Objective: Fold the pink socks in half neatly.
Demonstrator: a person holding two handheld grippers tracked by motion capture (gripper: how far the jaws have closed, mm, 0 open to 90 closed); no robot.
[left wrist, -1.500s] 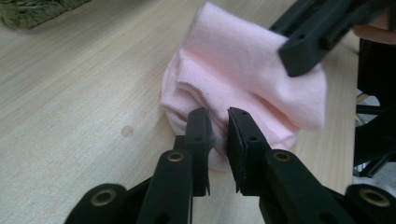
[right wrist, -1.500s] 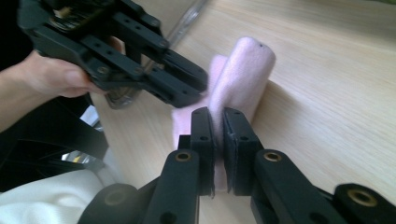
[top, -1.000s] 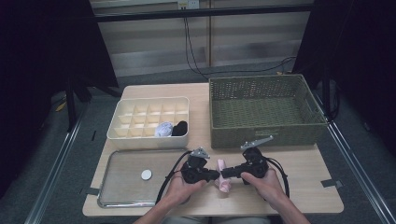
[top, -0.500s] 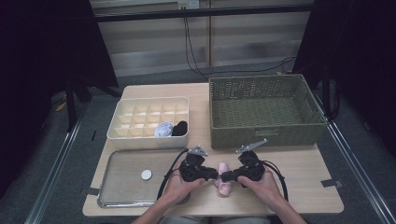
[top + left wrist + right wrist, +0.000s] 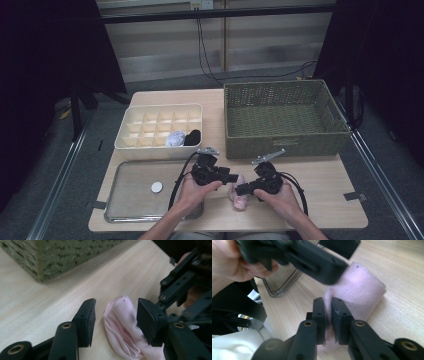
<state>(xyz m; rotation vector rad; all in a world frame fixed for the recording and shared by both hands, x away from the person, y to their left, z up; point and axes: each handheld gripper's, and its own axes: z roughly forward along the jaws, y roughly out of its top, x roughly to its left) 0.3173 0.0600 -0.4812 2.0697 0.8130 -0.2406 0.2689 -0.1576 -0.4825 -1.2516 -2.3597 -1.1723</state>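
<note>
We are folding the pink sock on the desk. Our left tool has just been opening, its jaws wide around the sock, not touching. Our right tool pinches the sock's near end tight; next we probably lift it to the divided box.

pale pink sock on a light wood-grain tabletop. beyond the sock, an olive-green woven basket; left of the basket, a cream divider box holding one white and one black bundle. both tongs are black.

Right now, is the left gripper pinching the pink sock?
Apart. The left gripper view shows the left gripper open, gaps between both pads and the pink sock.
</note>
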